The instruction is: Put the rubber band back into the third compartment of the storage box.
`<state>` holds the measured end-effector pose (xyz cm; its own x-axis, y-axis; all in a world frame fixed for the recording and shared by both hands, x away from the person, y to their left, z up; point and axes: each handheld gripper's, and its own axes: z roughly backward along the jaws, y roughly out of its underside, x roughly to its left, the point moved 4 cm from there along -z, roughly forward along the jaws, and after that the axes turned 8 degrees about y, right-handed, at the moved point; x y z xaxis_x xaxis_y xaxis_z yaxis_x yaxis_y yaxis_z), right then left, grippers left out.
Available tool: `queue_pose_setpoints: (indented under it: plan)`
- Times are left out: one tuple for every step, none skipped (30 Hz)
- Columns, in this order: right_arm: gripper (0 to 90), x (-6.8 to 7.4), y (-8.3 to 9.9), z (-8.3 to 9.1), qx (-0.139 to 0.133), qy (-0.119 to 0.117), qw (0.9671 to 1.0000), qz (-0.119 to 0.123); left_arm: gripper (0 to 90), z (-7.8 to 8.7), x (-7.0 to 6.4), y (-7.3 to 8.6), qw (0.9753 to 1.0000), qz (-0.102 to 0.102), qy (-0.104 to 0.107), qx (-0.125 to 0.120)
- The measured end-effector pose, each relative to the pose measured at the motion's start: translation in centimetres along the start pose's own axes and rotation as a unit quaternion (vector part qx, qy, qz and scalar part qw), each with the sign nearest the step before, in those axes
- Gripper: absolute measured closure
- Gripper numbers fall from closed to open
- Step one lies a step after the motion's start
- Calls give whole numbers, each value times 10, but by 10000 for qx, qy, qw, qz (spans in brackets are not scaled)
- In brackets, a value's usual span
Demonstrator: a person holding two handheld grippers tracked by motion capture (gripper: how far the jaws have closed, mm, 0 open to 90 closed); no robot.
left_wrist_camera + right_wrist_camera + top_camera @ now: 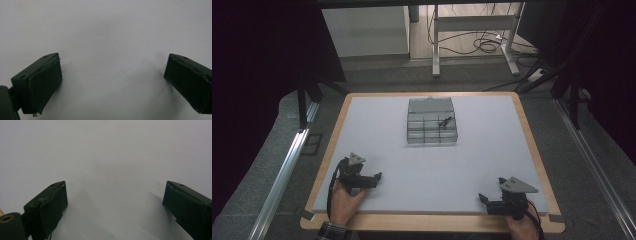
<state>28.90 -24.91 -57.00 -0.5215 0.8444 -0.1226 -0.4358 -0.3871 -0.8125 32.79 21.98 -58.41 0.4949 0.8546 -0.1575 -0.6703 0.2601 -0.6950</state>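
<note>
Grey matting (432, 165) covers the wood-edged table across the frame's middle. Above centre sits a clear compartment box (431, 121), a small dark item (445, 121) in one cell. At lower left the left gripper (377, 176), at lower right the right gripper (484, 198), both spread and empty, well apart from it. Work looks unstarted.

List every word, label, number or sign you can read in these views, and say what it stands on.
None can be read.
Clear compartment box: no label or print shows; the small dark item in one compartment is too small to make out.
Left gripper and right gripper: plain black jaws and grey plates, no markings.
White table mat: blank.
</note>
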Motion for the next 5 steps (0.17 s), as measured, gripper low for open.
queue_pose_setpoints:
  plan:
    - [52,0,0,0,2,3,10000,4,13,0,0,0,10000,7,8,4]
    - [51,0,0,0,9,-14,10000,5,12,0,-1,0,10000,8,1,-20]
    - [50,0,0,0,4,-21,10000,3,14,0,0,0,10000,2,0,-5]
    - [49,0,0,0,2,-20,10000,5,12,0,0,0,10000,6,3,3]
    - [48,0,0,0,8,-24,10000,12,12,0,0,0,10000,6,3,3]
